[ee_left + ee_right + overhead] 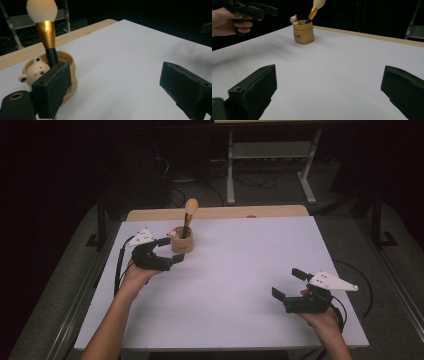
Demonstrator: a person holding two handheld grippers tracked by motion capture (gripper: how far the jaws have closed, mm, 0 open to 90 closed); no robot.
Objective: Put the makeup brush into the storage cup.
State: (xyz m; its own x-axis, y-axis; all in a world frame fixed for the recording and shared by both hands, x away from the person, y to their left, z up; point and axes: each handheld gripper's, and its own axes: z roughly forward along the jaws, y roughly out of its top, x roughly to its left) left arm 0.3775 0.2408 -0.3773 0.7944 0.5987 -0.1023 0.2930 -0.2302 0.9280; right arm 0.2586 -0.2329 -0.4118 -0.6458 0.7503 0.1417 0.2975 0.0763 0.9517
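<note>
Upright, perhaps slightly tilted, the brush stands bristles-up in the holder; both grippers' fingers released.

A tan holder with an upright brush stands at the desk's far left. The remaining white surface lies open between both grippers.

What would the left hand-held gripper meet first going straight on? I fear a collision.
Probably nothing: the open left hand-held gripper points past the tan bear-decorated brush pot, beside one jaw, over the bare white tabletop.
</note>
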